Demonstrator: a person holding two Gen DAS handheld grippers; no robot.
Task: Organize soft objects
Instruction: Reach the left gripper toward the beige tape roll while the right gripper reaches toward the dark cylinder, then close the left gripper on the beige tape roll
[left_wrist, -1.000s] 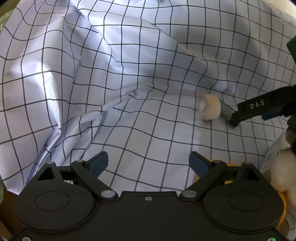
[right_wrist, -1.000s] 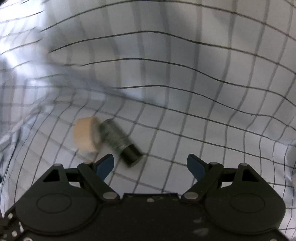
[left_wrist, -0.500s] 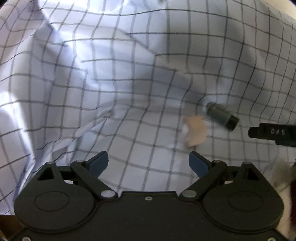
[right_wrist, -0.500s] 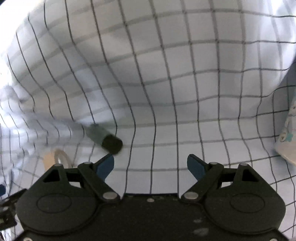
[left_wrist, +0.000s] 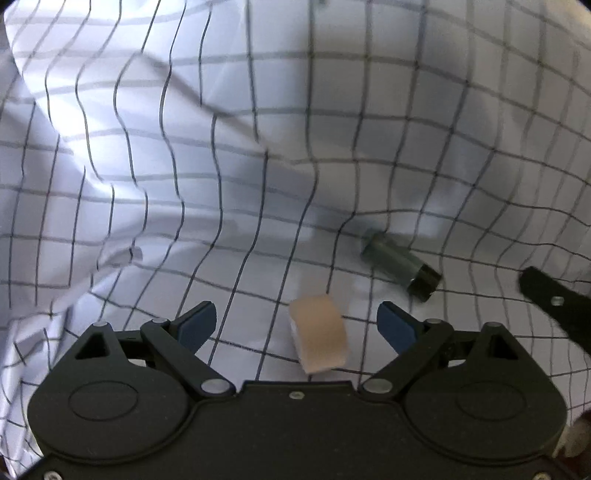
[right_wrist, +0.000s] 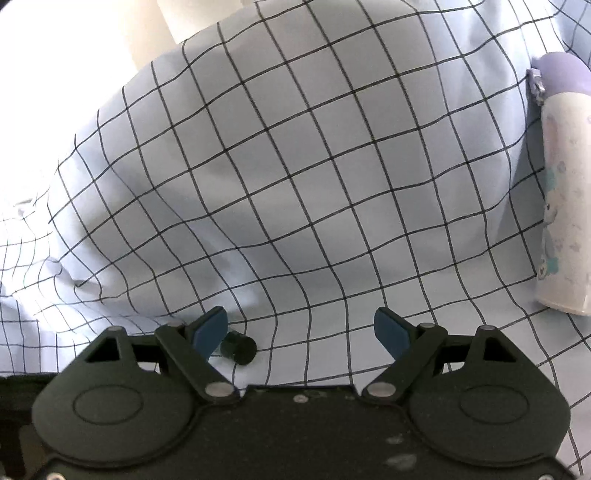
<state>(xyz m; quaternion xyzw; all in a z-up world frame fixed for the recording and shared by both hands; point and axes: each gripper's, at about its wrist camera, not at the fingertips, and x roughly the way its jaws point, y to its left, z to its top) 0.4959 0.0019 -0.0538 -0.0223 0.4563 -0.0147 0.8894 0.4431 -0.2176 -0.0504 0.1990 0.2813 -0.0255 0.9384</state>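
The big checked sheet lies rumpled under me. My left gripper is wide open and empty, with the tan tape roll between its fingers, so I should close slowly. My right gripper is open and empty too, beside the dark tube.

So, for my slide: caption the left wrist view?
Open left claw over checked sheet, beige tape roll between its fingers, dark cylinder beyond.

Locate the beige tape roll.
Left wrist view: the beige tape roll lies on the checked cloth between the open left gripper fingers, near the dark cylinder.
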